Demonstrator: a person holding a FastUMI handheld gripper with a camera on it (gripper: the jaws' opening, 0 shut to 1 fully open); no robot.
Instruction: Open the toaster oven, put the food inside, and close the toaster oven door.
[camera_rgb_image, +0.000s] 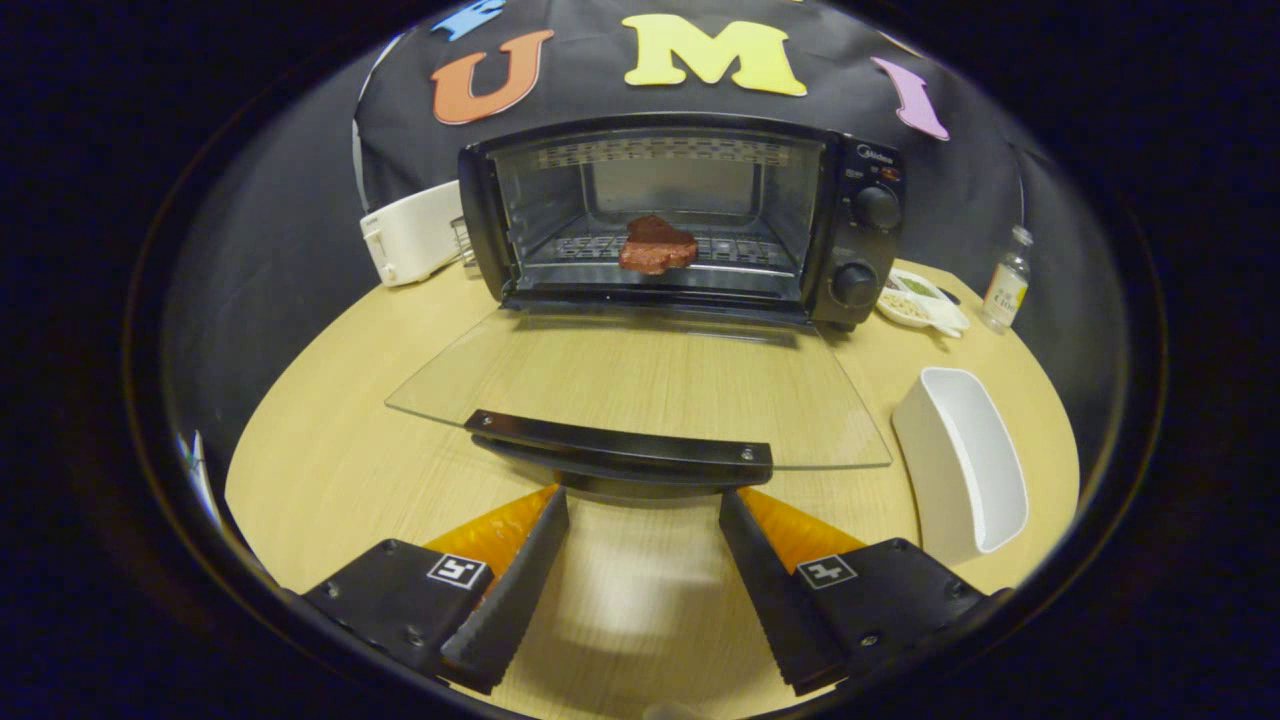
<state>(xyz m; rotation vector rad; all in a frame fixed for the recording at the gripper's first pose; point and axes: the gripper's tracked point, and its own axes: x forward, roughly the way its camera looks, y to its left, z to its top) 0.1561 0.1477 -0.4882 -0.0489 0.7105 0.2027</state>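
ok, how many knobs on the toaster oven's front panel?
2. Upper knob and lower knob, stacked right of the toaster oven's open cavity. The tongs hang open, just short of the door handle.

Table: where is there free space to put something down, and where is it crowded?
Bare table lies between the white toaster and the open glass door, and under the open gripper, whose fingers sit just short of the door handle. Crowded: right of the oven, with white tray, dish and bottle.

The toaster oven (680, 215) hides most of the white appliance (410, 232) behind it, and the small dish's (925, 300) contents are too small to tell.
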